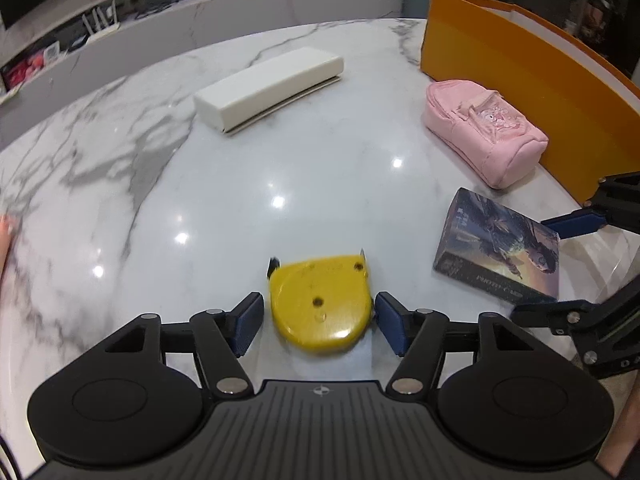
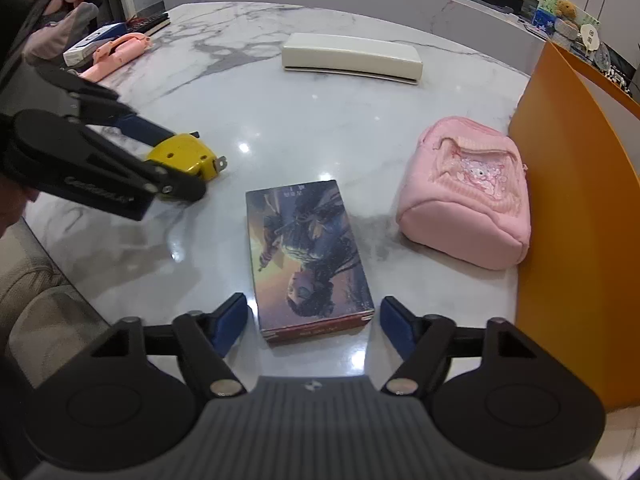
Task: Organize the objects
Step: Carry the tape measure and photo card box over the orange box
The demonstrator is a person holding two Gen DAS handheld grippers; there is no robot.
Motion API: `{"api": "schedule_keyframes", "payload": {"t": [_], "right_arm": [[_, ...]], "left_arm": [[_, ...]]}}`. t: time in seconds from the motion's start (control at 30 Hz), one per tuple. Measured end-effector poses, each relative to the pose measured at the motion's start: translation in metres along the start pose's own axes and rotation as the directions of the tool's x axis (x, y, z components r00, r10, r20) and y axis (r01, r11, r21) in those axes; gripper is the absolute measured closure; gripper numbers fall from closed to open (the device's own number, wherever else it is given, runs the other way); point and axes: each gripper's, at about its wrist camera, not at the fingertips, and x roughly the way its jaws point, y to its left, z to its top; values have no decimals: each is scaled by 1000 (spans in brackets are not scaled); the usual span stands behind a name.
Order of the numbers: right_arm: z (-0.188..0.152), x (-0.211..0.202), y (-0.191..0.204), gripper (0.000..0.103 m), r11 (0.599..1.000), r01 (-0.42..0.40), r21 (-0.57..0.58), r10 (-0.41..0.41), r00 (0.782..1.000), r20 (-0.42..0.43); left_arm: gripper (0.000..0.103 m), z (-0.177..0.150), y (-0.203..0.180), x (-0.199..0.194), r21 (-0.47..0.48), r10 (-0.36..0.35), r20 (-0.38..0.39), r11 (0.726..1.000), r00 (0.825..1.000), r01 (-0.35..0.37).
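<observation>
- While the left gripper (image 1: 319, 316) is bracketing the yellow tape measure (image 1: 320, 300), its jaws are standing released.
- Right gripper (image 2: 314, 322) is straddling the book's (image 2: 308, 256) near edge, unclenched.
- Bare marble table (image 1: 248, 160) is lying beyond, toward the far white case (image 1: 268, 88).

Matte black linkage arms on both, left gripper (image 1: 319, 316) and right gripper (image 2: 314, 320), with blue padded fingertips (image 1: 248, 320), silver pivot screws, round black discs either side, ribbed grey centre plate bottom middle.

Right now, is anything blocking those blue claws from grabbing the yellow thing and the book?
Nothing visible. The yellow tape measure already sits between the left gripper's open fingers, and the book lies between the right gripper's, with bare marble table around them.
</observation>
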Motion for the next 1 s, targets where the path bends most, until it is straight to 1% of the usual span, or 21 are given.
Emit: {"api": "schedule_keyframes", "payload": {"t": [0.1, 0.17, 0.23, 0.27, 0.3, 0.37, 0.47, 0.63, 0.83, 1.0], "right_arm": [[2, 2, 0, 27, 1000, -11, -6, 11, 1000, 8], [7, 5, 1, 27, 1000, -10, -17, 10, 1000, 16], [14, 9, 2, 27, 999, -10, -33, 10, 1000, 19], [17, 11, 2, 31, 999, -17, -37, 18, 1000, 16], [20, 12, 2, 36, 999, -29, -35, 29, 999, 15], [23, 13, 3, 41, 999, -30, -39, 31, 999, 10], [24, 13, 4, 42, 999, -31, -43, 30, 1000, -6], [19, 8, 2, 42, 999, -35, -28, 34, 999, -10], [17, -10, -2, 43, 999, -34, -23, 35, 999, 13], [21, -30, -5, 43, 999, -33, -22, 34, 998, 47]], "left_arm": [[30, -4, -2, -2, 12, 2, 0, 1000, 1000, -2], [38, -3, -2, -3, 20, -6, 5, 1000, 1000, 6], [40, -3, -1, -3, 11, -11, 11, 1000, 1000, 11], [40, -3, -1, -2, 13, -10, 16, 1000, 1000, 10], [40, -3, -2, -2, 19, -9, 20, 1000, 1000, 8], [40, -3, -2, -2, 25, -10, 26, 1000, 1000, 10], [40, -3, -2, -2, 25, -16, 30, 1000, 999, 15], [40, -4, -4, -11, 19, -17, 50, 1000, 999, 16], [40, -4, -13, -27, 29, -9, 90, 1000, 996, 6], [40, -3, -18, -46, 11, -9, 126, 1000, 992, 8]]}}
